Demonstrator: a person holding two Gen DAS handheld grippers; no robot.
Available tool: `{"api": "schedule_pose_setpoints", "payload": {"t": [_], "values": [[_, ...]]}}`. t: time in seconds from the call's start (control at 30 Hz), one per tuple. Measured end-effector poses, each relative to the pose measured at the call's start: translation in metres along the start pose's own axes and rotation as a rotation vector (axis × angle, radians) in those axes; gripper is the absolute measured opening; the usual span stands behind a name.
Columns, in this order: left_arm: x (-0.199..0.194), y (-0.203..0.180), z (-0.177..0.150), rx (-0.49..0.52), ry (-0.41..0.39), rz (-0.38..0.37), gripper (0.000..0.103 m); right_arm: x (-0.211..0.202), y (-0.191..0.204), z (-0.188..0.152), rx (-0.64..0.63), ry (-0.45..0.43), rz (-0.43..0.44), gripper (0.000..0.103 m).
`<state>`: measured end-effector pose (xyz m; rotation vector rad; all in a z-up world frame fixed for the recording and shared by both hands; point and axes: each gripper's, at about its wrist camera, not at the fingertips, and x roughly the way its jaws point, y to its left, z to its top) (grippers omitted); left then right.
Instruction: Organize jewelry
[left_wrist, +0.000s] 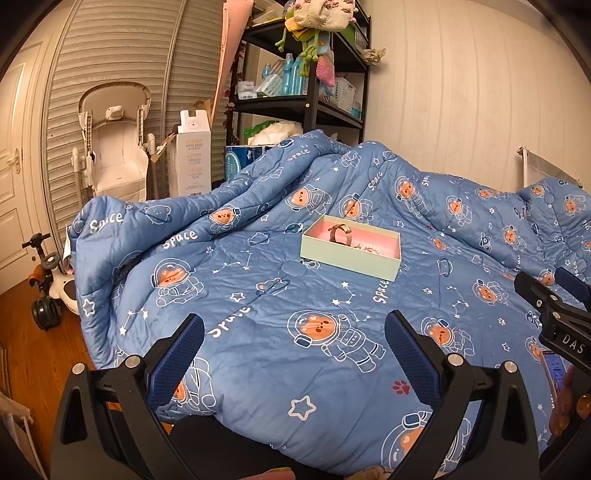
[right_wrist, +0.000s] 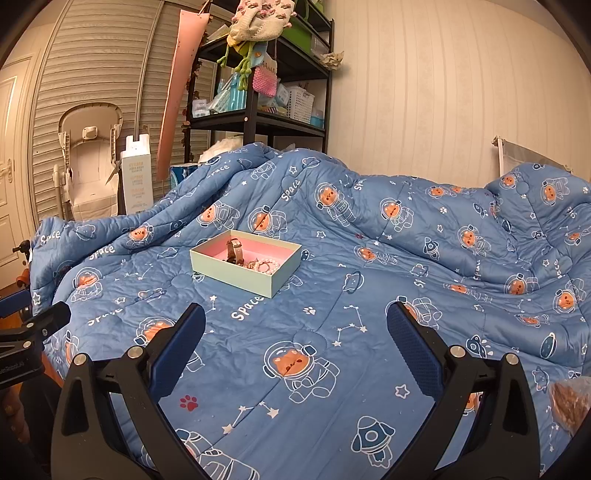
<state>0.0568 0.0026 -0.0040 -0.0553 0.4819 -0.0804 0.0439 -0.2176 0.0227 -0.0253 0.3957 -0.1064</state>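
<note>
A pale green box with a pink inside (left_wrist: 347, 258) (right_wrist: 236, 275) lies on the blue space-print quilt (left_wrist: 258, 332) (right_wrist: 332, 369). In it stand a brown watch (left_wrist: 337, 233) (right_wrist: 235, 250) and a heap of bead bracelets (left_wrist: 369, 248) (right_wrist: 265, 266). My left gripper (left_wrist: 295, 332) is open and empty, hovering above the quilt short of the box. My right gripper (right_wrist: 295, 325) is open and empty, also short of the box, which lies ahead to its left. The right gripper also shows at the right edge of the left wrist view (left_wrist: 554, 317).
A black shelf rack (left_wrist: 314, 74) (right_wrist: 258, 92) full of bottles and baskets stands behind the bed. A white baby seat (left_wrist: 114, 147) and a tall white carton (left_wrist: 192, 155) stand at the left. A child's scooter (left_wrist: 46, 284) is on the wooden floor.
</note>
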Motion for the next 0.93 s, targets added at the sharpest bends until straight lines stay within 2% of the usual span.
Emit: {"api": "schedule_pose_setpoints", "payload": {"t": [0.93], "values": [[-0.0026,-0.0014,-0.0001,-0.003,-0.005,0.01,0.096,0.0021,0.0027,-0.0011,-0.007,0.001,0.005,0.097]]}}
